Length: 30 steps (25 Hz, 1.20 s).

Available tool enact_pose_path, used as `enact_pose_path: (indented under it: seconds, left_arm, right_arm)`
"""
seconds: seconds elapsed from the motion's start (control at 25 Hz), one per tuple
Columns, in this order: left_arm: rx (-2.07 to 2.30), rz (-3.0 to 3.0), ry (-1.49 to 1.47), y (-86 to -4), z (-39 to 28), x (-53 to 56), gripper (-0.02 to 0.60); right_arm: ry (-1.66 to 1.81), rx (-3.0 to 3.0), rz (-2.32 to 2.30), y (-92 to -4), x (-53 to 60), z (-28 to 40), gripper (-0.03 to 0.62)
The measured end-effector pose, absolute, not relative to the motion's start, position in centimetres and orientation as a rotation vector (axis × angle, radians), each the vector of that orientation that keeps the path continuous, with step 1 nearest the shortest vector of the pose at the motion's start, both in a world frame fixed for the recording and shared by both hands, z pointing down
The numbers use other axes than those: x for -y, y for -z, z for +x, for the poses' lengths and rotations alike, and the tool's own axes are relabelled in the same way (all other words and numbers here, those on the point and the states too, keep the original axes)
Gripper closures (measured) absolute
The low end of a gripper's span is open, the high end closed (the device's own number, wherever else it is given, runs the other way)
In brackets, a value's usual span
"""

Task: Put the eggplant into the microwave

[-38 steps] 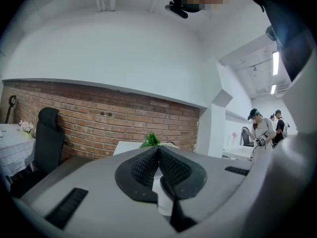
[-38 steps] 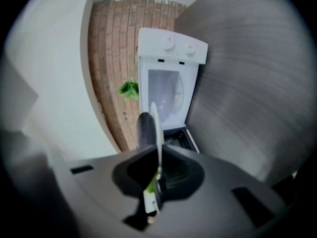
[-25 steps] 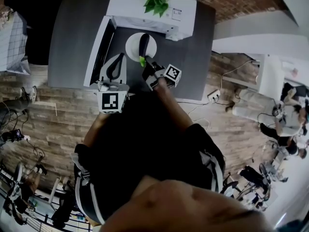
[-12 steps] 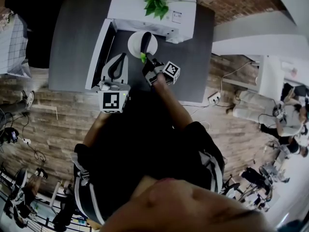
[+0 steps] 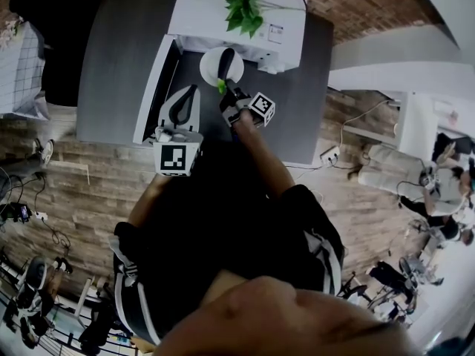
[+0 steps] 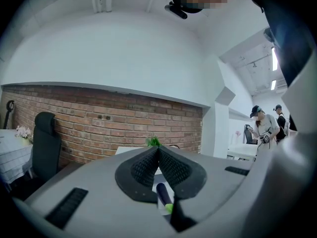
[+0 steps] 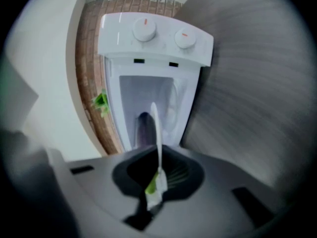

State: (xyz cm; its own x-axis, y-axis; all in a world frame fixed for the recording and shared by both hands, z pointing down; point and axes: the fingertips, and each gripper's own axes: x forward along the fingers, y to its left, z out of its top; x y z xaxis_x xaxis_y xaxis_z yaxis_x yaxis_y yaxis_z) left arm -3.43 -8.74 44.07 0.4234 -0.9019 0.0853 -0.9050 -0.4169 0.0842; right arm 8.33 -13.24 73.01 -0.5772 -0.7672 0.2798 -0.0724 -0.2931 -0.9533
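Note:
A dark purple eggplant (image 5: 223, 64) with a green stem lies on a white plate (image 5: 208, 68) just in front of the white microwave (image 5: 279, 22). Its door (image 5: 154, 86) hangs open to the left. My right gripper (image 5: 226, 92) is shut on the plate's near rim. In the right gripper view the plate (image 7: 157, 133) shows edge-on between the jaws, with the eggplant (image 7: 144, 128) on it and the open microwave (image 7: 153, 38) ahead. My left gripper (image 5: 190, 89) is shut and empty beside the door. In the left gripper view its pads (image 6: 158, 150) meet, with the eggplant (image 6: 163, 194) showing below them.
A green plant (image 5: 243, 6) stands on top of the microwave, which sits on a grey table (image 5: 119, 50) against a brick wall. Wooden floor surrounds the table. People and other tables are off to the right (image 5: 445, 176).
My right gripper has carried the plate with the eggplant a little nearer the microwave's opening. The left gripper has stayed where it was.

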Motion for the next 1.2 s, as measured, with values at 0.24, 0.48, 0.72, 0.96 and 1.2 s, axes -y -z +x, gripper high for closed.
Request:
enact_pose_path:
  seconds: [0.24,0.48,0.72,0.96,1.2]
  left_arm:
    - [1.622,2.543,-0.046,-44.4,-3.4,9.5,0.546]
    - [1.608,2.544,-0.054,-44.8,-3.0,10.0,0.546]
    - [1.594,2.532,-0.083,-45.7,-2.9,10.5,0.546]
    - [1.595,2.525,-0.079,-45.9,-2.9,11.2,0.546]
    - [1.583,2.523,-0.091,-46.4,-2.6,12.1,0.546]
  right_arm:
    - [1.885,-1.477,-1.080,-74.3,14.8,8.7,0.556]
    - [1.856,-1.455,-1.096,-76.0,16.6,9.1,0.556]
    - [1.849,-1.430,-1.106,-77.7,18.1,9.3,0.556]
    - [1.854,-1.415,-1.112,-79.0,19.1,9.2,0.556]
    - [1.865,-1.397,-1.109,-79.8,20.0,9.0,0.556]
